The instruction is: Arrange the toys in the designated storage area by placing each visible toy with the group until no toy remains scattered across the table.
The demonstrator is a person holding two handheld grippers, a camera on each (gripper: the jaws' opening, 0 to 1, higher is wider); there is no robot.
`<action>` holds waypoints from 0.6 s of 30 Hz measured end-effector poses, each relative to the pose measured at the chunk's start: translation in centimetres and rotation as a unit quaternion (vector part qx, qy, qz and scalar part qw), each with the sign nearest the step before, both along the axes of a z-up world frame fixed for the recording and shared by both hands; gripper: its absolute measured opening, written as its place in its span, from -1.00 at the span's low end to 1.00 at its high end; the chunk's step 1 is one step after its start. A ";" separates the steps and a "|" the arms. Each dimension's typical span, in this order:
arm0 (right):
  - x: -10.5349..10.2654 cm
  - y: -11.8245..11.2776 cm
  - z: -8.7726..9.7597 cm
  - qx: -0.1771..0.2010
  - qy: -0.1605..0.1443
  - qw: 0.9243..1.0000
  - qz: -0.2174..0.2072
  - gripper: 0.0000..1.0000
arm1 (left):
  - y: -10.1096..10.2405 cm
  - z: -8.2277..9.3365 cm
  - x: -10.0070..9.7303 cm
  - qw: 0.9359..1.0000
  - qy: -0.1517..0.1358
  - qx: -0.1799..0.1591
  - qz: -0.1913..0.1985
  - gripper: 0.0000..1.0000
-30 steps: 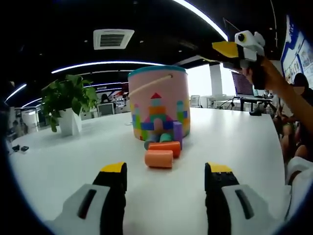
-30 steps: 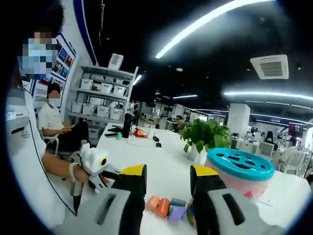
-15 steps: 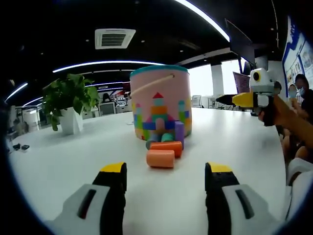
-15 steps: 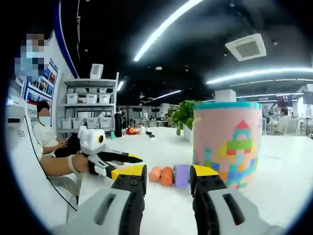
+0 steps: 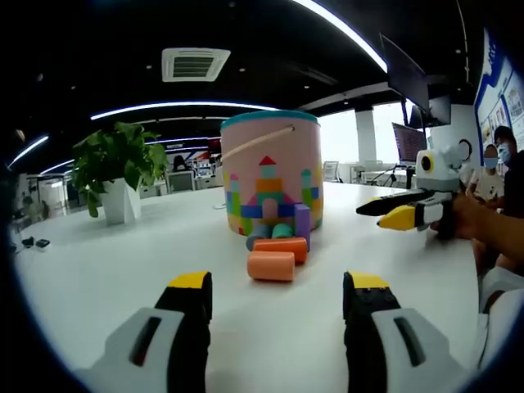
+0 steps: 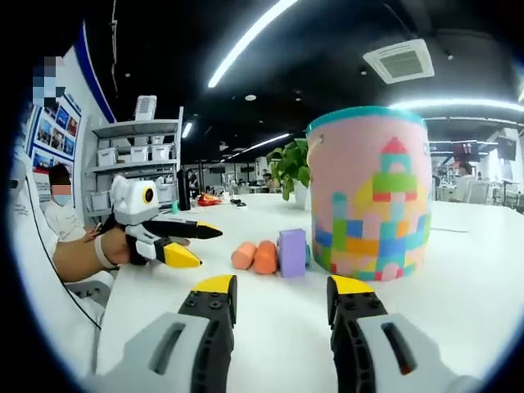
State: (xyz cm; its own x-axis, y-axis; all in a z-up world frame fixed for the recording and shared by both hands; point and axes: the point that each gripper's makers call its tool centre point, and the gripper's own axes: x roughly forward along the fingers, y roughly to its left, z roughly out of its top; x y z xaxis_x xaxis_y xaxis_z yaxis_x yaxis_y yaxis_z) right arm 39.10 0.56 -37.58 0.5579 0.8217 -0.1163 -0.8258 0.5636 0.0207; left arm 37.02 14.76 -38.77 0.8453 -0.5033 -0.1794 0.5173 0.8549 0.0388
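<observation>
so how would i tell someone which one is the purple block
Find the tall pink bucket with a teal rim and a block castle printed on its side, on the white table. A small cluster of blocks sits at its foot. The purple block is the one standing upright against the bucket; the orange cylinders lie flat.

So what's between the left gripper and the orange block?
Nothing: in the left gripper view, bare white table lies between the open left gripper and the orange block.
</observation>
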 end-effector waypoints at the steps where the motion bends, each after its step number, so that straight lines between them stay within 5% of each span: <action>1: 0.0 0.1 -0.1 -0.003 -0.001 1.000 0.000 -0.03 | 0.0 0.0 0.0 1.000 0.000 0.001 0.000 0.32; 18: 5.3 5.8 0.1 -0.011 -0.019 1.000 0.018 -0.12 | -0.1 -0.3 0.1 1.000 0.005 0.004 -0.004 0.27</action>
State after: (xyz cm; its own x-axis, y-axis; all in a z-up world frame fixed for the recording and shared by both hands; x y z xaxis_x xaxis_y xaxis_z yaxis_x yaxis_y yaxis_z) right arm 44.39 6.32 -37.50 0.5322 0.8390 -0.1135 -0.8457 0.5332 -0.0237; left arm 37.16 14.71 -39.03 0.8395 -0.5083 -0.1921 0.5241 0.8507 0.0398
